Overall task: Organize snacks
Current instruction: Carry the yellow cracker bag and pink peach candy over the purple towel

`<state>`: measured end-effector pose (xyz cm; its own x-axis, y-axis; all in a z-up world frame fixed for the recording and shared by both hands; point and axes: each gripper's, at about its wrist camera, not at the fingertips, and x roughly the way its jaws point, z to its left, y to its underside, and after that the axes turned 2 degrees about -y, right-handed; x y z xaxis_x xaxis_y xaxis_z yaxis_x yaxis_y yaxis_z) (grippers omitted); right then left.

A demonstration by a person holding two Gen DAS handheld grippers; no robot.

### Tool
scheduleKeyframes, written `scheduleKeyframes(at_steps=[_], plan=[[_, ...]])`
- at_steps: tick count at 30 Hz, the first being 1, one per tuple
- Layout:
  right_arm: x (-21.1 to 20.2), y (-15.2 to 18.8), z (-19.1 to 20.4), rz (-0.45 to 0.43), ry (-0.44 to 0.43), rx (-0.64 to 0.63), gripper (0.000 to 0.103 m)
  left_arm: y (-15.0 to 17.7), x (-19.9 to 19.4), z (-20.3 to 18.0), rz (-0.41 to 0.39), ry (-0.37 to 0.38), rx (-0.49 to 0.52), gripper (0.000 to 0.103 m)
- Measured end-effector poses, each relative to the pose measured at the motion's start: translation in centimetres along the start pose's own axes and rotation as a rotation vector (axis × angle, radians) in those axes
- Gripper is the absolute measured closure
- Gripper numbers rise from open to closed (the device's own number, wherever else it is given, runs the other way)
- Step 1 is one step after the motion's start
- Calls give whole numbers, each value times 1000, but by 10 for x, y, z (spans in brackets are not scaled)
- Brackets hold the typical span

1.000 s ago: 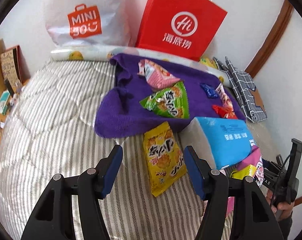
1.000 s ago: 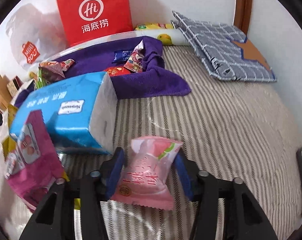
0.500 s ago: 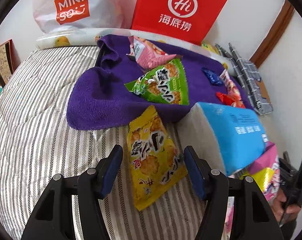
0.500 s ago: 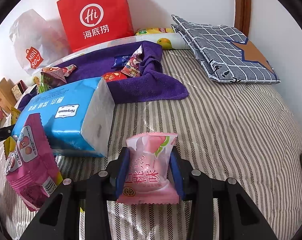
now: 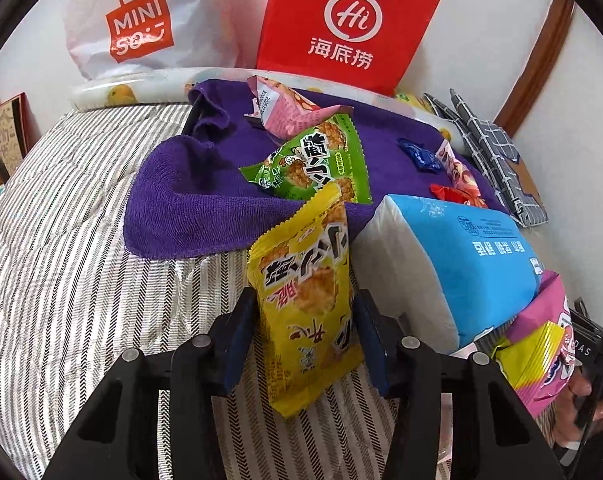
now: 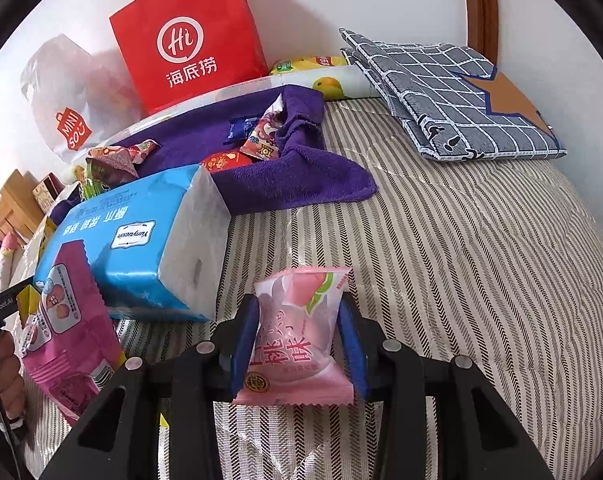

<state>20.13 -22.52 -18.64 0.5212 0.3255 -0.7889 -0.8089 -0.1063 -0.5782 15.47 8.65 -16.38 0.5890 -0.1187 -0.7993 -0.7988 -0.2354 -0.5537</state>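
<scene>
Red bag point(image 5: 347, 28) & white bag point(image 5: 141, 20) vs wall; purple towel point(image 5: 205, 196) on striped bed point(image 6: 481, 248); tissue pack point(image 5: 461, 264) nr towel; plaid cloth point(image 6: 445, 92).

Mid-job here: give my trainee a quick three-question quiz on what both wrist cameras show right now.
1. True or false: the right gripper is shut on a pink peach-print packet.
2. Which packet sits between the pads of the left gripper? A) green B) yellow C) red
3. Fill in: the green packet lies on the ____ towel.

Key
1. True; both pads press its sides.
2. B, the yellow packet; the jaws are closing on it, pads at its sides.
3. Purple.
</scene>
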Motion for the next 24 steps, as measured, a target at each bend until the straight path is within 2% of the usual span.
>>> scheduleKeyframes(at_steps=[6,15,24], plan=[[4,0,13,13,68,-58,64,1,1,2,-1,10,-14,55],[3,1,10,12,60,-52,64,0,4,-4,8,-11,15,54],[3,1,9,9,52,-42,65,1,1,-1,0,11,-7,56]])
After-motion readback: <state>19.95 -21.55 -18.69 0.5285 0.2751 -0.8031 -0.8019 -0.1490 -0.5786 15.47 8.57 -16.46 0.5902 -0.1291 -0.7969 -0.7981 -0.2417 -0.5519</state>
